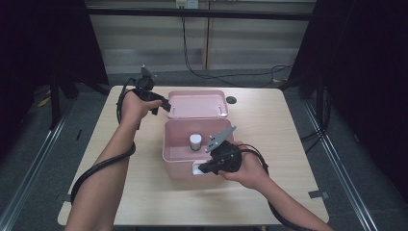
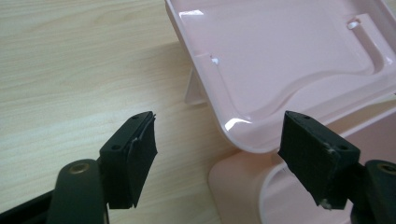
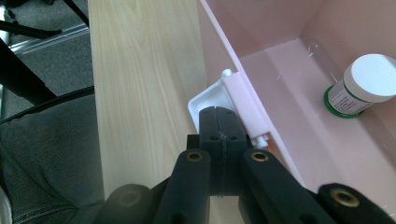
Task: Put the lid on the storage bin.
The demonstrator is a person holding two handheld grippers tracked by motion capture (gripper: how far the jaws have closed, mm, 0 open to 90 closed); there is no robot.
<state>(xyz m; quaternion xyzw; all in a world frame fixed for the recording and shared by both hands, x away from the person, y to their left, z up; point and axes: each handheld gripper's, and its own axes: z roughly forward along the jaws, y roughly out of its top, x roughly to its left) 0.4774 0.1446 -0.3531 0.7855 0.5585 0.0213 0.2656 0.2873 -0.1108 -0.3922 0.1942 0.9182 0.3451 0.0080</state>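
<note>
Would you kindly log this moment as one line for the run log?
left gripper: open beside pink lid | right gripper: shut at white latch of pink box | bottle: upright inside box

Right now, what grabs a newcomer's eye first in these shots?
The open pink box in the middle of the wooden table, its lid flipped back behind it. Inside stands a small white-capped bottle. The right gripper is shut at the white latch on the box's near wall, while the left gripper hangs open by the lid's left edge.
</note>
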